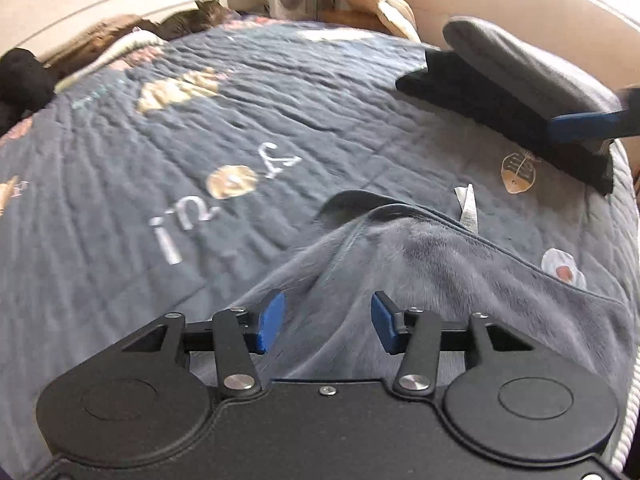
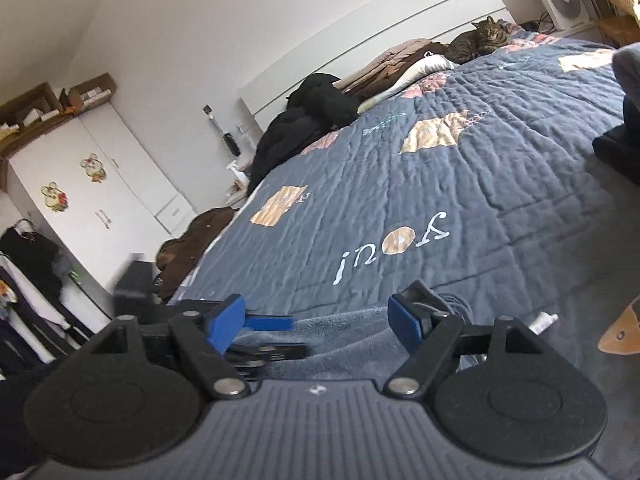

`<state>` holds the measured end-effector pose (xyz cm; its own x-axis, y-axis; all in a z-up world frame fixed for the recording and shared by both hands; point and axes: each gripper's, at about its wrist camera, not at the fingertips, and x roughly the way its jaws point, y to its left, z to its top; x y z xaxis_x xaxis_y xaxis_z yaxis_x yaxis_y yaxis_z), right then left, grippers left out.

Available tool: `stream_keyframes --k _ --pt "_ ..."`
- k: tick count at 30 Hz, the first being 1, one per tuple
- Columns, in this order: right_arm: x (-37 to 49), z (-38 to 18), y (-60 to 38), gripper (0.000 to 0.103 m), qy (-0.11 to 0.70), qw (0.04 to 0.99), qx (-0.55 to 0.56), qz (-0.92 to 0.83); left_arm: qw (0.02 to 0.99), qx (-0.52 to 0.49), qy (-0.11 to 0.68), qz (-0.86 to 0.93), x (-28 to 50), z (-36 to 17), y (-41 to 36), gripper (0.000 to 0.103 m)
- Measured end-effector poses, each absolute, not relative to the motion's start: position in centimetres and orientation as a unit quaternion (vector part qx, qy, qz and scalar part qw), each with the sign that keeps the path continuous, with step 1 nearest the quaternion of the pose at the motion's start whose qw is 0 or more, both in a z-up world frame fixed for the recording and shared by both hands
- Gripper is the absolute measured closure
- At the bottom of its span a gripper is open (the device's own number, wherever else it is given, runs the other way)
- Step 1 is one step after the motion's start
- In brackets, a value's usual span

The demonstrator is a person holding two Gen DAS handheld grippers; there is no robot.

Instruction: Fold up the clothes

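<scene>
dark blue quilted bedspread (image 2: 460, 184) with patchwork patches and white lettering covers a wide bed. on its near edge lies a soft grey-blue fleece garment (image 1: 420, 276), rumpled, one hem curled up and a white care label (image 1: 469, 204) showing beside it. the left gripper (image 1: 328, 328) hovers over the fleece with blue pads apart, holding nothing. the right gripper (image 2: 320, 320) is also spread wide above the same fleece. a folded black and grey stack of clothes (image 1: 512, 92) sits near the far right edge. likely trouble: pinching the bedspread along with the fleece, or catching one layer so the fold drags crooked. motion blur smears the fabric; the garment's shape is cut off.
</scene>
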<state>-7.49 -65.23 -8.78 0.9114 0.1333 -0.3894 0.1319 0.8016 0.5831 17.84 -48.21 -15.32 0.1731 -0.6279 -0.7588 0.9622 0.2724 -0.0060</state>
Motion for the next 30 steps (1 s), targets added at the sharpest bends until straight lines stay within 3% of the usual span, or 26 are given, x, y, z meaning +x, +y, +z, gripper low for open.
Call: stream_keyframes --k 5,11,12,13,21,30 --pt "-9.1 -9.0 -66.8 0.023 0.196 0.925 0.324 -0.010 0.719 0.251 0.354 -0.542 18.6 -17.2 -50.9 0.074" --pt "-9.5 -9.8 -68.0 0.022 0.193 0.922 0.335 -0.021 0.696 0.276 0.375 -0.546 18.7 -18.6 -52.9 0.075" --pt "-9.5 -9.9 -68.1 0.022 0.192 0.922 0.336 -0.021 0.696 0.283 0.368 -0.547 18.4 -18.5 -53.0 0.089" --pt "-9.6 -9.9 -68.2 0.022 0.190 0.922 0.337 -0.021 0.700 0.280 0.363 -0.548 18.5 -18.1 -52.9 0.093" --pt "-10.1 -10.1 -68.4 0.021 0.184 0.921 0.342 -0.027 0.736 0.260 0.305 -0.546 19.1 -14.0 -53.1 0.096" --pt "-9.3 -10.1 -67.8 0.021 0.188 0.925 0.331 -0.023 0.750 0.288 0.299 -0.515 19.8 -15.1 -54.0 0.094"
